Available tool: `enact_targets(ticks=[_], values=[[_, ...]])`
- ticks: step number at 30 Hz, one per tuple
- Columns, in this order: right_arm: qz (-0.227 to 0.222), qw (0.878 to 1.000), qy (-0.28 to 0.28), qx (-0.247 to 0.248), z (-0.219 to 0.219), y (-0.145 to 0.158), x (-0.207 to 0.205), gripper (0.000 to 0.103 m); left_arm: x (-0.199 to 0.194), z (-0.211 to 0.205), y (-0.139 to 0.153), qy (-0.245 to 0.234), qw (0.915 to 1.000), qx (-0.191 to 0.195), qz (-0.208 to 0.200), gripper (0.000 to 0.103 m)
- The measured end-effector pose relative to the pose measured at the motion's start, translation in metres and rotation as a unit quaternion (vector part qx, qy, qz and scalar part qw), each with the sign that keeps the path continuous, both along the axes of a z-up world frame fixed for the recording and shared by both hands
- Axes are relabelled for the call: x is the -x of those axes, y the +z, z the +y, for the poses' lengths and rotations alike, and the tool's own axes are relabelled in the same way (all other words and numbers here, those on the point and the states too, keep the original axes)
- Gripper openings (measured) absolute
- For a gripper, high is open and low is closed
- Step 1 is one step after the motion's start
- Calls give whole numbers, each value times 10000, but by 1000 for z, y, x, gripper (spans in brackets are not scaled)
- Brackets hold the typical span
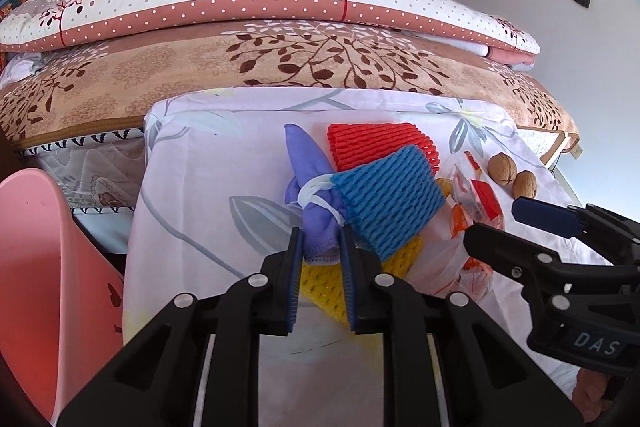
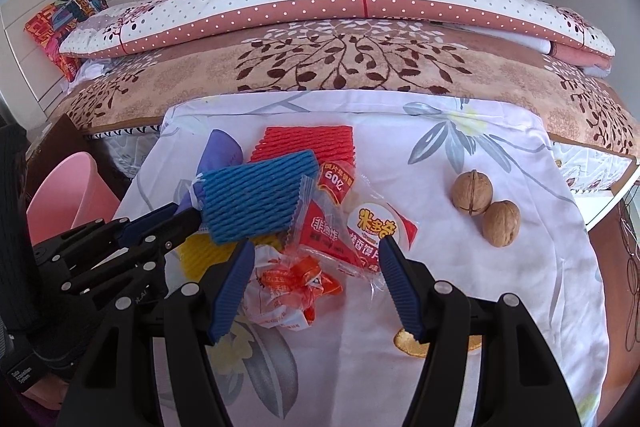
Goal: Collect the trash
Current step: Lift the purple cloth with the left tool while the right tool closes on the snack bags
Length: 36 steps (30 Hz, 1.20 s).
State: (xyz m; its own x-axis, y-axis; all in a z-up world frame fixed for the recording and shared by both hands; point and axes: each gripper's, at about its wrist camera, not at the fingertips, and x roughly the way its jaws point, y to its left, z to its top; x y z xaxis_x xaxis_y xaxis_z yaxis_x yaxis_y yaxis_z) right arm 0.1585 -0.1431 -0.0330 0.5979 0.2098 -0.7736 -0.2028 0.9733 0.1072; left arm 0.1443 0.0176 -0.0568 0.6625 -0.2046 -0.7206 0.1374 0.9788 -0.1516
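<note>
Lying in a heap mid-cloth (image 2: 460, 163), the trash is sitting well back from the cloth's edges: a blue net (image 1: 390, 203) over a yellow net (image 1: 320, 287), a red net (image 1: 380, 143) behind, wrappers (image 2: 344, 227) to its right. The left gripper (image 1: 320, 247) is pinching a purple mask (image 1: 314, 195), its pads pressing the crumpled near end. The right gripper (image 2: 316, 283) is hanging wide open over the wrappers, gripping nothing. Two walnuts (image 2: 486, 209) are lying apart, rightward, with bare cloth around them. A pink bin (image 1: 36, 267) is standing off the cloth's left edge.
</note>
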Motion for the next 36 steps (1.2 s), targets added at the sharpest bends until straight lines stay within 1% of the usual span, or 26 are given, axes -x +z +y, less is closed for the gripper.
enact_targets(ticks=[2,4,6,7,9,10,11,18,23,28,31,36], values=[[4,10000,-37,-43,-2,0,-2,64,3,0,2,-35,10000,34,-16,17],[2,10000,-32,-67,-3,1,-3,55,6,0,5,-67,10000,65,-23,16],[25,9999,-11,-152,-6,2,-2,49,10,0,8,-93,9999,118,-32,16],[9,9998,5,-203,-7,3,0,39,12,0,10,-104,9998,133,-50,16],[-33,9996,36,-262,-9,7,3,28,17,1,14,-109,9998,146,-79,16],[-70,9997,21,-243,-9,9,6,17,20,2,16,-120,9997,174,-84,16],[-102,9996,17,-249,-11,11,8,15,23,3,18,-121,9997,200,-95,16],[-274,9976,-68,-626,-26,30,23,10,40,8,35,-109,9992,315,-212,16],[-599,9943,77,-873,-26,57,35,9,51,13,52,-3,9988,264,-419,16],[-776,9918,321,-964,-13,74,42,9,59,22,63,242,9982,227,-503,16],[-774,9909,488,-983,0,79,43,9,63,28,65,360,9979,143,-516,16],[-753,9889,814,-986,29,86,44,9,70,42,69,580,9966,123,-575,16]])
